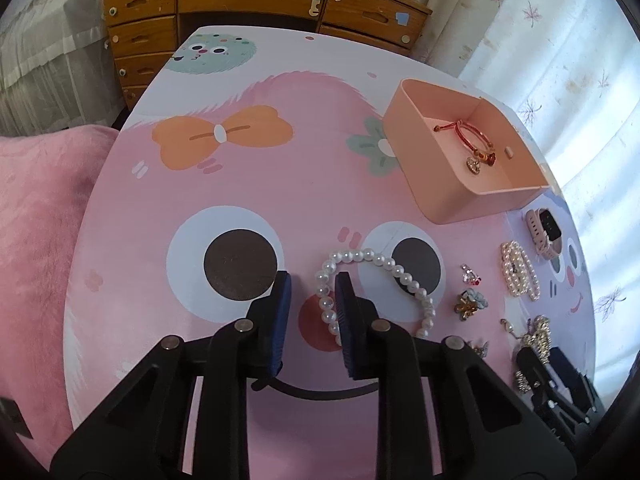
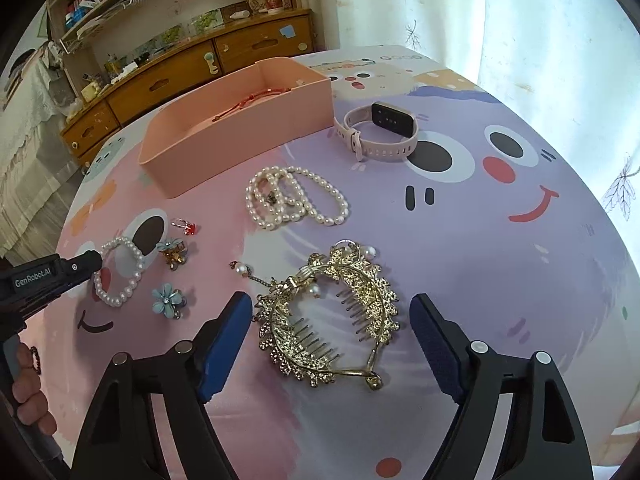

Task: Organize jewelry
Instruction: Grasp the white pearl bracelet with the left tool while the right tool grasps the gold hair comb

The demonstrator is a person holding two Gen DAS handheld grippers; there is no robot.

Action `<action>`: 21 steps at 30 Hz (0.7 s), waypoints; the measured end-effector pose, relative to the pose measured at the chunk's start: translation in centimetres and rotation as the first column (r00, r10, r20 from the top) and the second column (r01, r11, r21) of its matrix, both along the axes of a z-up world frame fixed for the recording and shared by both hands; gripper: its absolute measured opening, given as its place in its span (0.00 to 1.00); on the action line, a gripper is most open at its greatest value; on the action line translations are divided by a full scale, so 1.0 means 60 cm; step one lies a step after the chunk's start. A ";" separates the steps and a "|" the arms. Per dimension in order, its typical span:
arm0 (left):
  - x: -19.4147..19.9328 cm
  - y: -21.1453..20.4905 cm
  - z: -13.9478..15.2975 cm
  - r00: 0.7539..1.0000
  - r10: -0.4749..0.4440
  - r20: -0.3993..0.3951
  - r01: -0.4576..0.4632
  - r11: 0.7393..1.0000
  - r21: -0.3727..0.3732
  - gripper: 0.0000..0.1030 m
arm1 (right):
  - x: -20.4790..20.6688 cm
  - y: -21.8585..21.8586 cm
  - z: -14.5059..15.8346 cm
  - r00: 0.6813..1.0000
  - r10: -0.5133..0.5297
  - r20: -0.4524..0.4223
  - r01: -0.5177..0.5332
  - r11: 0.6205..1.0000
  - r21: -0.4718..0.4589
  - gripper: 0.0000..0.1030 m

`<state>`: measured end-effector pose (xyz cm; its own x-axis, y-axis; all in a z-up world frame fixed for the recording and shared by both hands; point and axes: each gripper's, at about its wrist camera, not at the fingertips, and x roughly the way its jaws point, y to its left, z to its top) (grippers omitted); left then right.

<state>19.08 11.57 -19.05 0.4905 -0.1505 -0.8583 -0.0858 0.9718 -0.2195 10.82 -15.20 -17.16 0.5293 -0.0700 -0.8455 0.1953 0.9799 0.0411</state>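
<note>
A single-strand pearl bracelet (image 1: 360,258) lies on the cartoon tablecloth (image 1: 248,168). My left gripper (image 1: 313,280) points down over its left side. The jaws stand narrow, with the strand between them against the right pad (image 1: 346,312) and a gap to the left pad, so nothing is pinched. In the right wrist view the same bracelet (image 2: 120,276) lies by that gripper's tip (image 2: 94,262). My right gripper (image 2: 326,320) is open, its blue pads either side of a gold jewelled hair comb (image 2: 332,316) and clear of it. The pink box (image 1: 424,168) holds a red cord bracelet (image 1: 470,136).
Loose on the cloth are a multi-strand pearl bracelet (image 2: 292,198), a pink watch (image 2: 380,132), a red-stone ring (image 2: 186,226), two flower pieces (image 2: 170,254) (image 2: 168,300) and a pearl drop earring (image 2: 242,269). A pink cushion (image 1: 36,220) adjoins the table's left; a wooden dresser (image 1: 256,0) stands behind.
</note>
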 end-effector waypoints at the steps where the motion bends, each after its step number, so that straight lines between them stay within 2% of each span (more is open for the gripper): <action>1: -0.001 -0.004 0.000 1.000 -0.007 0.002 0.007 1.000 0.024 0.16 | 0.000 0.001 0.000 1.000 0.008 -0.001 -0.008 1.000 0.004 0.73; 3: -0.001 -0.006 0.000 1.000 -0.006 0.001 0.006 0.999 0.043 0.13 | 0.000 0.000 0.001 1.000 0.015 0.003 -0.015 1.000 0.009 0.73; 5: 0.000 -0.004 -0.001 1.000 0.003 -0.006 -0.002 0.999 0.033 0.05 | -0.002 0.000 0.002 1.000 0.021 0.004 -0.021 1.000 0.012 0.73; 15: -0.009 -0.026 0.004 1.000 0.008 -0.015 -0.008 1.000 0.017 0.05 | 0.007 -0.026 0.013 0.998 0.058 0.020 -0.060 0.992 0.111 0.72; 21: -0.021 -0.048 0.051 0.998 -0.020 0.058 0.020 1.000 -0.011 0.05 | 0.023 -0.035 0.051 0.992 0.115 0.051 -0.121 0.985 0.120 0.72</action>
